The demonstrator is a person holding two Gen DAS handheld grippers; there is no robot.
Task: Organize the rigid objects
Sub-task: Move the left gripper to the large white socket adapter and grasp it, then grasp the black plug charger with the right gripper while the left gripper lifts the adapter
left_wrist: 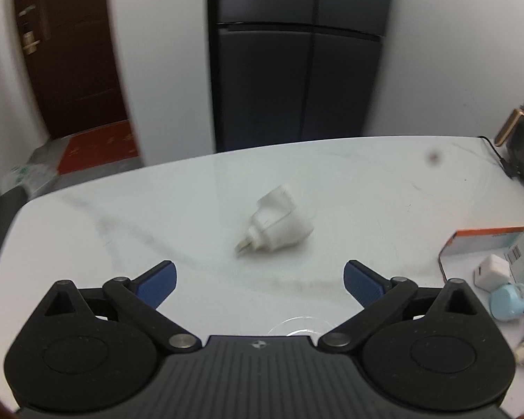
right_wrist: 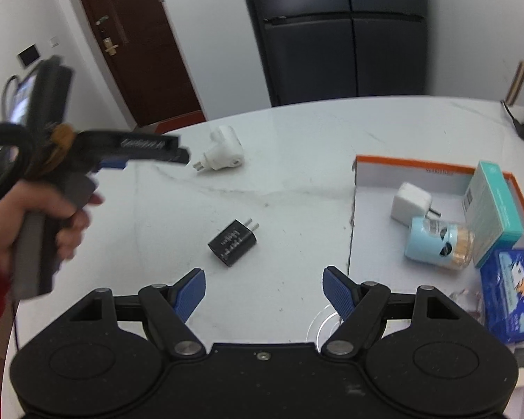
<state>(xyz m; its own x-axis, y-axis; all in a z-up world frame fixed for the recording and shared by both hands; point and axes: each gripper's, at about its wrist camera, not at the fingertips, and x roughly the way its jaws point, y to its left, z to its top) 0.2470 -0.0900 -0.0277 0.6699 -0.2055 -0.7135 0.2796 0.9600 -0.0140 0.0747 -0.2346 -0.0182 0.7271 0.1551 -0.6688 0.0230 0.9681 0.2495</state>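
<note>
Roughly halfway through, by the look of it. Already sitting in the orange-rimmed box (right_wrist: 433, 171): a white cube charger (right_wrist: 410, 202), a light blue toothpick jar (right_wrist: 436, 241) lying on its side, a teal carton (right_wrist: 492, 206) leaning on the far wall, and a blue tissue pack (right_wrist: 510, 293) at the near corner.

Still out on the tabletop (right_wrist: 297, 139), both to the left of the box: a black charger (right_wrist: 233, 242) lying flat just beside the box's near-left corner, prongs pointing away, and a white plug adapter (left_wrist: 279, 225) further off, well apart from the box toward the far-left edge, tipped on its side with prongs toward the camera.

Left gripper (left_wrist: 258, 279) aimed straight at the white adapter, jaws spread wide, nothing between them, not touching yet. Right gripper (right_wrist: 263, 291) hanging over the black charger, jaws also wide apart and empty.

Probably two grabs and two drops into the box left, unless more stuff sits out of frame. Can't tell about that. Bit of motion blur on the left view too.
</note>
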